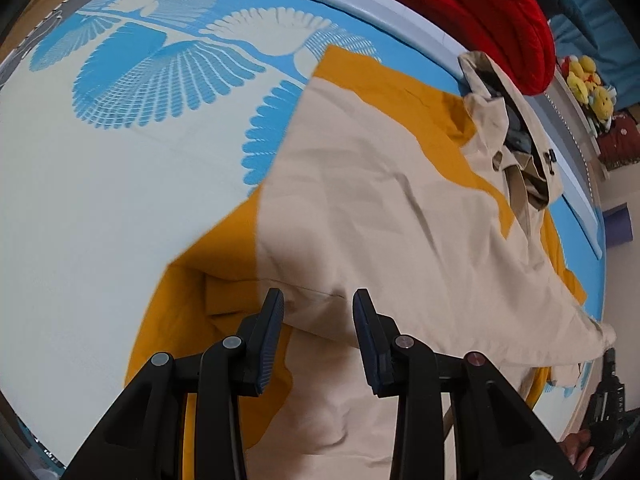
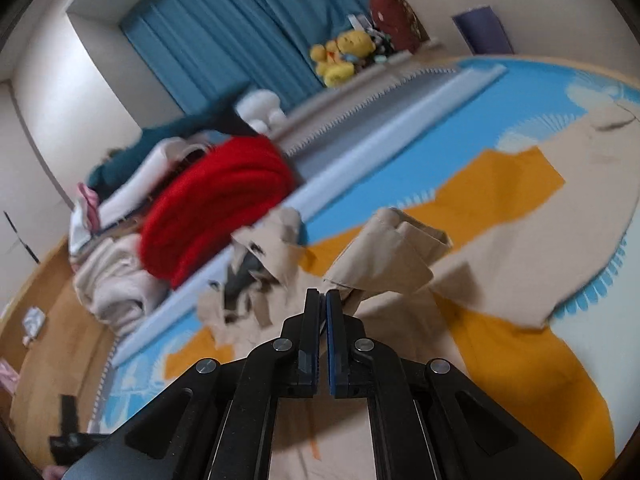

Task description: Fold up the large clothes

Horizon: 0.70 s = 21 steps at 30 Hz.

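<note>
Nearest in the left wrist view, the left tool (image 1: pixel 318 300) was seen pointed steeply down, its jaws standing partly apart over a seam of the beige coat (image 1: pixel 400 208); nothing was gripped between the pads, though whether the tips touched the cloth could not be told. In the right wrist view, the right tool (image 2: pixel 323 300) was shown clamped, and a bunched fold of the coat's beige cloth (image 2: pixel 384 256) appeared to be pinched at its tips, lifted clear of the rest.

The coat itself was spread on a blue and cream patterned mat (image 1: pixel 120 160), its orange lining (image 1: pixel 192 280) exposed at several edges and its collar (image 1: pixel 516 136) left crumpled at the far end. One panel appeared to be laid over the body already, but the sleeve end was held aloft, so the folding was judged to be at an early or middle stage, with the remaining folds and the tidying of the collar still to be done.

Beyond the mat, a red knitted garment (image 2: pixel 216 204) and other piled clothes were seen, with blue curtains (image 2: pixel 224 32) farthest off.
</note>
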### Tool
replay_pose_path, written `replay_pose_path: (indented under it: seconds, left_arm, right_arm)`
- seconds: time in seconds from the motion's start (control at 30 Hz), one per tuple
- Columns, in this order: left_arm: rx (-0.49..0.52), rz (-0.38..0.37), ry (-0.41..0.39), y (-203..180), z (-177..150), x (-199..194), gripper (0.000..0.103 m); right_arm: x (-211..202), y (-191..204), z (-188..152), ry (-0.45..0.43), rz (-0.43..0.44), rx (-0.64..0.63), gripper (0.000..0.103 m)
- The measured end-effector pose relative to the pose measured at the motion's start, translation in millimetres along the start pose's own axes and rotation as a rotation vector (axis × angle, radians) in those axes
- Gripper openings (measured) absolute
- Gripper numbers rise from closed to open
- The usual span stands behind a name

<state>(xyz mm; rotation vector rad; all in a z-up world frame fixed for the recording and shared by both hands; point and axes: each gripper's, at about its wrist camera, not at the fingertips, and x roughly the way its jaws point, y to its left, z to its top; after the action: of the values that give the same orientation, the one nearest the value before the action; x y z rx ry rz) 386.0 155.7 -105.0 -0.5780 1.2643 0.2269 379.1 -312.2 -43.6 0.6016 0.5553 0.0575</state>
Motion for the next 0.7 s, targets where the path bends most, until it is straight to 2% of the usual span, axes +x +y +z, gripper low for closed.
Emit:
replay_pose_path:
  seconds: [0.07,0.13,0.23,0.3,0.37,0.43,0.5,0.6,0.67,0.7]
  left_arm:
    - [0.013,0.005,0.008,-2.9,-0.8,3.2,0.033]
    - [0.02,0.007,0.017,-4.8,-0.9,7.0,0.033]
    - [0.023,0.017,0.025,-5.7,-0.2,12.0,0.033]
    - [0.031,0.028,0.029,-7.2,-0.3,16.4,0.033]
    - [0.038,0.041,0.044,-6.7,-1.7,24.3,0.033]
    - [0.03,0.047,0.061,-4.8,-1.6,31.1,0.033]
    - [0.019,0.051,0.075,-3.5,-2.3,37.0,0.033]
    - [0.041,0.069,0.077,-8.5,-3.0,41.5,0.033]
    - [0.049,0.078,0.083,-9.7,-3.2,44.8,0.033]
    - [0.051,0.08,0.086,-9.4,-2.7,45.8,0.033]
  right_arm:
    - [-10.1,-1.9,3.6,-0.065,-0.035,-0.013,0.003]
    - [-12.7,-4.5,6.1,-0.09,-0.101,-0.051,0.003]
    - [6.7,-22.0,3.4,0.024,-0.286,-0.043,0.005]
    - [19.3,-37.5,0.6,0.105,-0.267,0.03,0.007]
    - [39.4,-48.3,-5.0,0.218,-0.215,0.076,0.02]
    - [55.7,-55.6,-10.3,0.294,-0.18,0.1,0.053]
    - [71.1,-70.0,-17.3,0.374,-0.205,0.148,0.063]
    - [86.2,-93.5,-24.5,0.423,-0.203,0.274,0.063]
    - [87.4,-100.0,-24.7,0.411,-0.195,0.284,0.041]
    - [89.1,-96.9,-21.1,0.404,-0.194,0.255,0.012]
